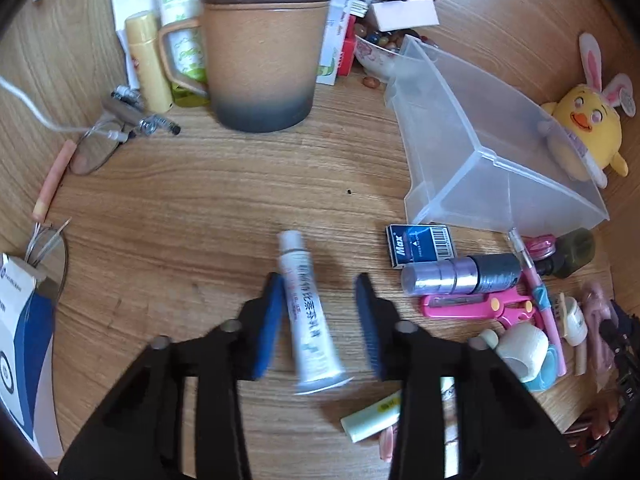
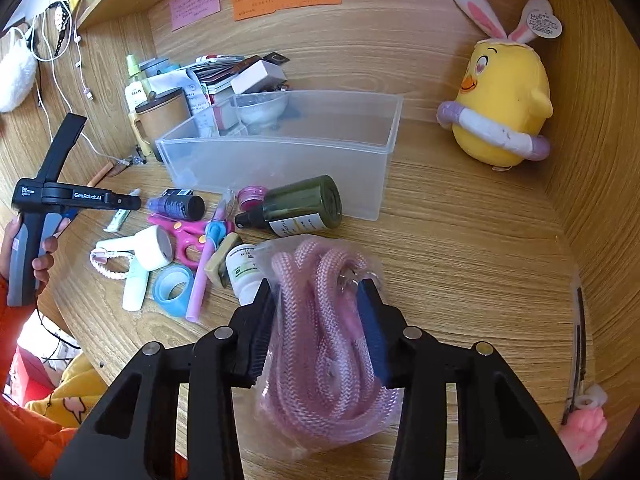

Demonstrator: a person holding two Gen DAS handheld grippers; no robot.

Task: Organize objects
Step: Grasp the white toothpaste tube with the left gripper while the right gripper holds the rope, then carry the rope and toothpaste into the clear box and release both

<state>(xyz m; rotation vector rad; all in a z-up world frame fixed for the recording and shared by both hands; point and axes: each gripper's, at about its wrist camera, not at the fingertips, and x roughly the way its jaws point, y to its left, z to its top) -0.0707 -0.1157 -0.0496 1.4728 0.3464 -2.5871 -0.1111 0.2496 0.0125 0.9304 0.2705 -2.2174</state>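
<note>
Gripping a bagged pink rope [image 2: 320, 344], right claw [image 2: 316, 332] is clenched on slick plastic low over the counter [image 2: 460, 240]; bag could slide out or snag the bin [image 2: 280, 160] rim on the way in; left claw [image 1: 320, 320] is released, straddling one white tube [image 1: 310, 312], which looks blurred and may roll off-line; counts: one clear bin, one lidded mug [image 1: 260, 56], one plush chick [image 2: 500, 96], one pink scissors [image 2: 188, 236], one green bottle [image 2: 300, 208]

Wood-grain desk [image 1: 200, 200]; frosted plastic bin [image 2: 280, 160]; matt clay mug [image 1: 260, 60].
</note>
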